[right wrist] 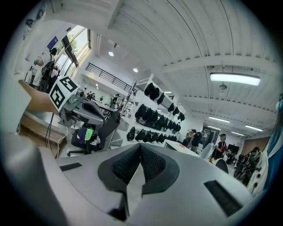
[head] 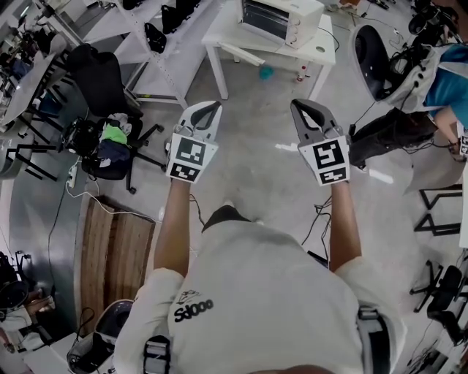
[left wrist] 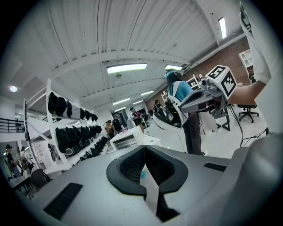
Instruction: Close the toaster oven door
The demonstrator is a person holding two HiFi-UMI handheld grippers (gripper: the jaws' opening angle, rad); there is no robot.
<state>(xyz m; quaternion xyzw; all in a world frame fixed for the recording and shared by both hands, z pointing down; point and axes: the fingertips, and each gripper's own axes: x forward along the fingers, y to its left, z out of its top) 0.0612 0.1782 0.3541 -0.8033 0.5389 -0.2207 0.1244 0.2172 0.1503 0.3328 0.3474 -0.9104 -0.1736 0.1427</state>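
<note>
The toaster oven [head: 281,18] stands far ahead on a white table [head: 322,51], its glass front toward me; from here I cannot tell how its door stands. In the left gripper view the toaster oven [left wrist: 126,139] is small and distant. Both grippers hang at chest height over the bare floor, well short of the table. My left gripper [head: 207,109] is shut with nothing in it, its pads meeting [left wrist: 144,150]. My right gripper [head: 303,106] is shut and empty too, pads together [right wrist: 140,148].
A black office chair [head: 102,95] piled with clothes stands at the left, beside a white rack [head: 161,44]. A wooden board [head: 113,256] lies on the floor at my left. A person [head: 439,80] and another chair [head: 373,58] are at the right. Cables [head: 318,219] trail near my feet.
</note>
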